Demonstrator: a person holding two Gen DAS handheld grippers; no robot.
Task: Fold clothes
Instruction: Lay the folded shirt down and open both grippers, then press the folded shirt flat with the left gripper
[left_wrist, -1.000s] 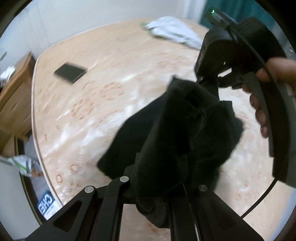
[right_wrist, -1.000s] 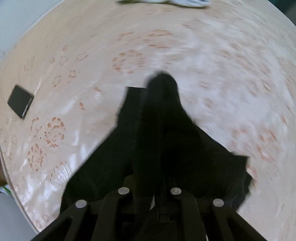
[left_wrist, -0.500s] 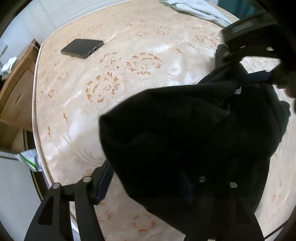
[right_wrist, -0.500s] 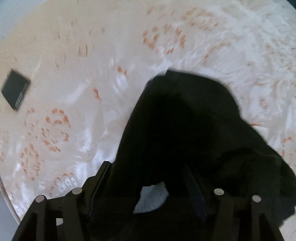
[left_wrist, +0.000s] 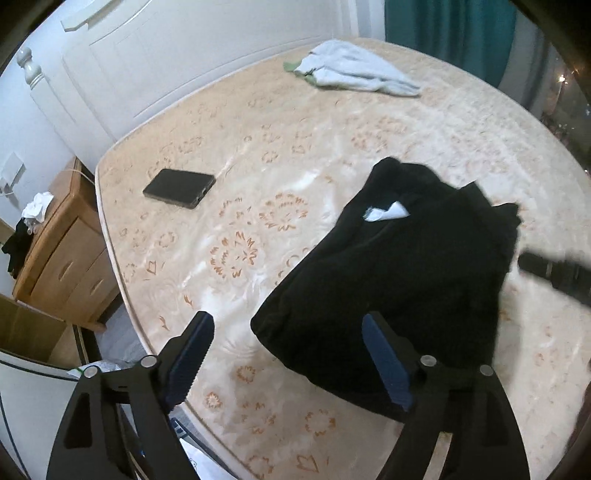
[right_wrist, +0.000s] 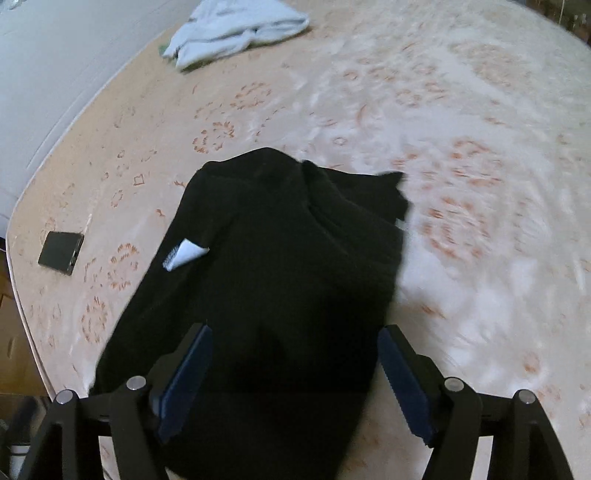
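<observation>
Black garment (left_wrist: 399, 273) lies released on the patterned mattress (left_wrist: 332, 122), bunched into a rough oblong, with a small white label (left_wrist: 388, 213) turned out near its far left edge. It sits toward the near side of the bed, well apart from the phone (left_wrist: 180, 187) and from the pale blue garment (left_wrist: 354, 72) at the far end.

Left gripper (left_wrist: 291, 360) — jaws have just been opening and now stand wide; nothing between the pads, the cloth's near corner showing below and beyond them. Right gripper (right_wrist: 293, 384) — likewise just been opening, jaws wide; black fabric fills the gap in the right wrist view but the pads do not press on it, so I read it as hanging above the cloth, not holding it. A blurred dark piece (left_wrist: 554, 273) at the right edge of the left wrist view is probably part of the right tool.

Step in hand, as I judge it: the let-go after laying the garment down or over — one fold placed, not tidy. The far edge is ragged and the layers look uneven.

Next move calls for finding two clean edges or corners on the black cloth, pinching only the layers meant to travel, and carrying them across evenly. Risk: black-on-black hides the layer edges.
</observation>
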